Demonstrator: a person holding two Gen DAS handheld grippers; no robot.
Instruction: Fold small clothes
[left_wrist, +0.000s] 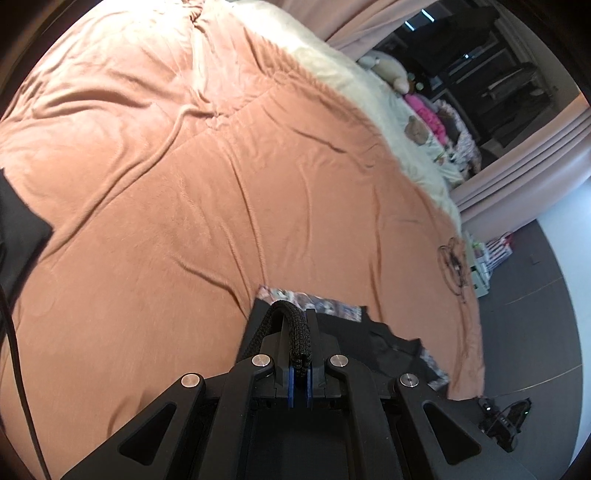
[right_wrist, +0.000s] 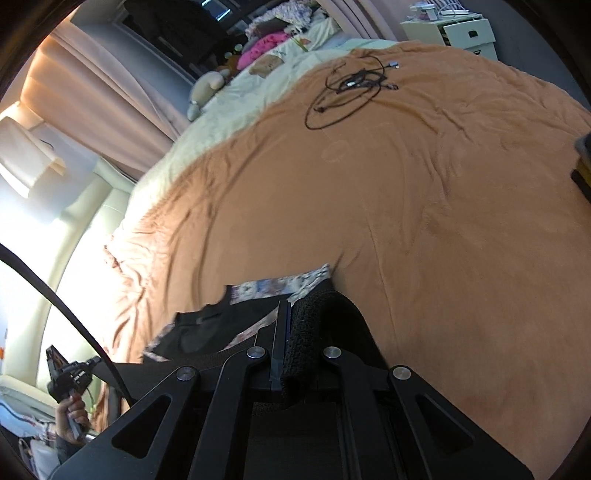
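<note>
The small black garment, with a floral patterned panel showing along its far edge, hangs stretched between my two tongs, just above the orange-brown blanket that covers the bed. My left gripper is clamped tight on a thick black knitted edge of it; the fabric bunches up between the closed jaws, and the rest of the cloth trails off to the right in that view. My right gripper is likewise pinched on the garment's other knitted edge, jaws closed on the fabric, with the cloth trailing away to the left in that view.

In the right wrist view I see the person's hand holding the left tool low at the left edge. Farther out on the blanket lies a loose coil of black cable, well apart from the garment. Beyond the blanket runs a cream bedspread with soft toys and pink clothing at the far end, pink curtains behind, and a white drawer unit beside the bed.
</note>
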